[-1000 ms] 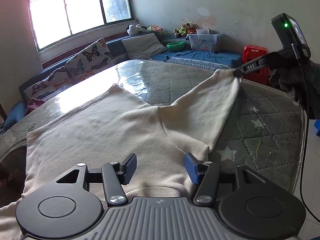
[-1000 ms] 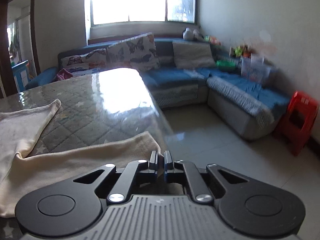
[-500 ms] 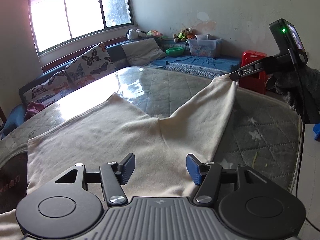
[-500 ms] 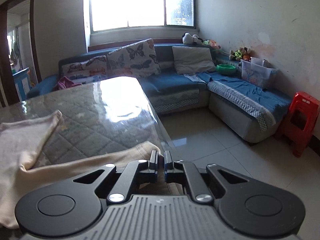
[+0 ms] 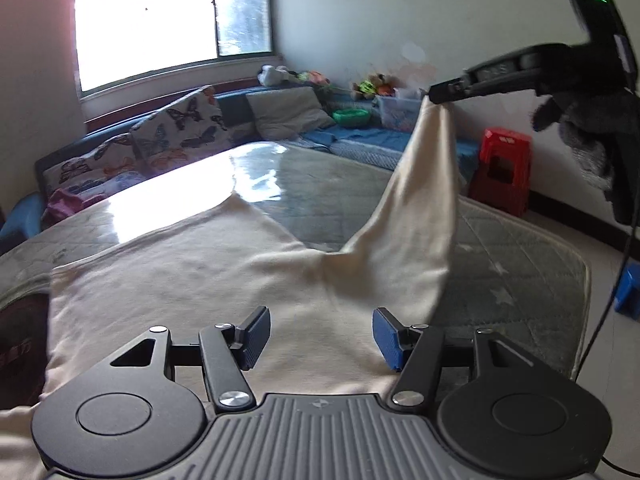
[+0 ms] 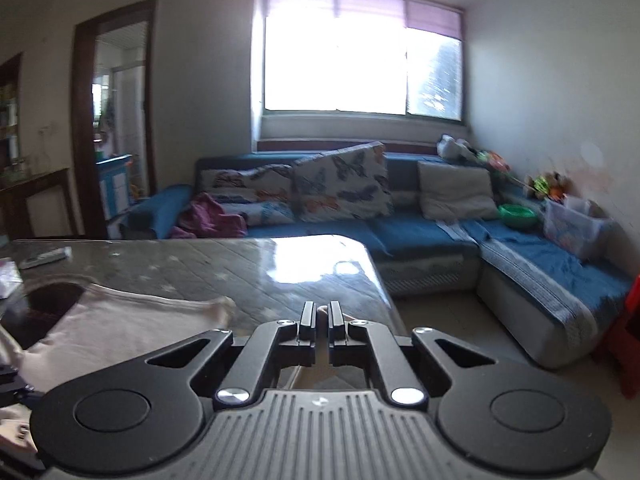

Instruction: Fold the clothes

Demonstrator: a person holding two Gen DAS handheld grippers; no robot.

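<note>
raised higher, right gripper [image 5: 434, 94] clamps cream garment [image 5: 224, 276]; left gripper [image 5: 320, 334] apart; no legible writing.

One cream garment [image 5: 208, 280] lies on one quilted bench [image 5: 520, 256]. Two grippers are in view: the left gripper [image 5: 320, 334] and the right gripper [image 6: 321, 316], each with two fingers [image 5: 256, 330]. One blue sofa [image 6: 420, 236] carries one grey cushion [image 6: 456, 194] and one green bowl [image 6: 516, 216]. One red stool [image 5: 504, 164] stands on the floor. One window [image 6: 360, 52] is visible.
</note>
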